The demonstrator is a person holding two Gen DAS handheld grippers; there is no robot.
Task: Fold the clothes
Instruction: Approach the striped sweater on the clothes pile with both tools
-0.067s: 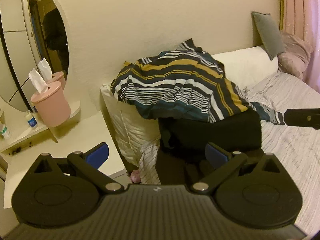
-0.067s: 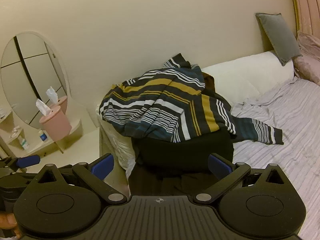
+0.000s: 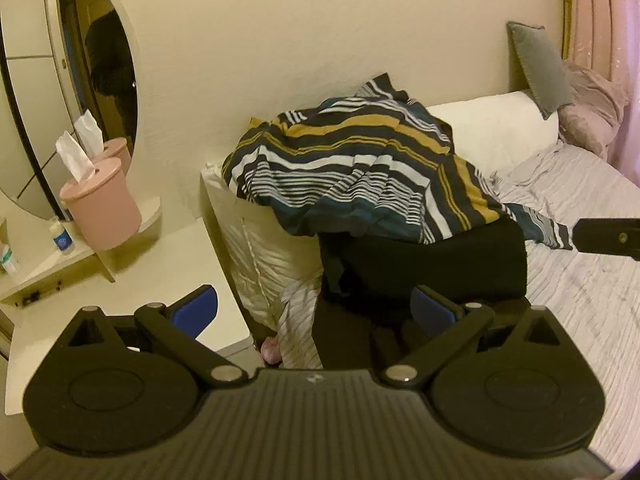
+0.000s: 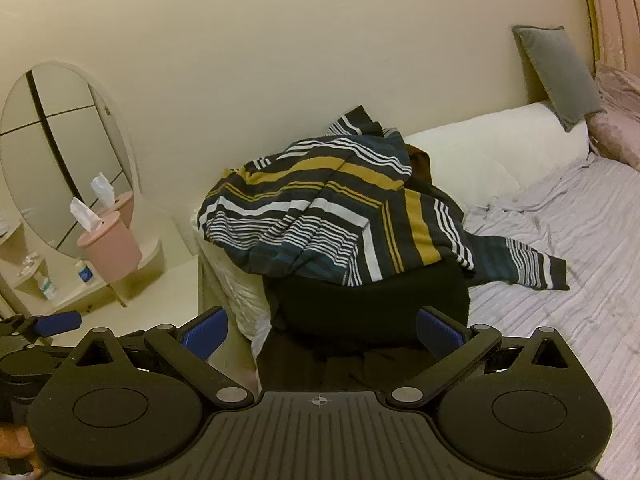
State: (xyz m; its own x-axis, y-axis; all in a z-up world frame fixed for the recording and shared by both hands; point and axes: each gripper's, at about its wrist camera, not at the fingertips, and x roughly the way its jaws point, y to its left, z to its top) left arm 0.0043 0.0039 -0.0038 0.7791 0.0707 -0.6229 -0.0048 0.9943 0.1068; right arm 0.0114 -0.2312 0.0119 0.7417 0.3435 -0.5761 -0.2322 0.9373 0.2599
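Bed, pale ribbed sheet, fills the right half of both views. Cream wall behind it. Long white bolster at the far edge against the wall; grey cushion leaning upright at its right end.

Clothes pile sits at the bed's left end. Striped top, navy with white, teal and mustard bands, crumpled on top; one sleeve trails right, flat on the sheet. Under it a black garment, bulky, spilling toward the near edge. White pillow stands on edge just left of the pile, touching it.

Bench, cream, left of the bed. Oval mirror on the wall above it. Pink tissue tub on a small shelf below the mirror; small bottle beside it.

Left claw: spread wide, nothing between the blue pads, near the black garment's lower edge. Right claw: likewise spread wide, empty, in front of the pile.
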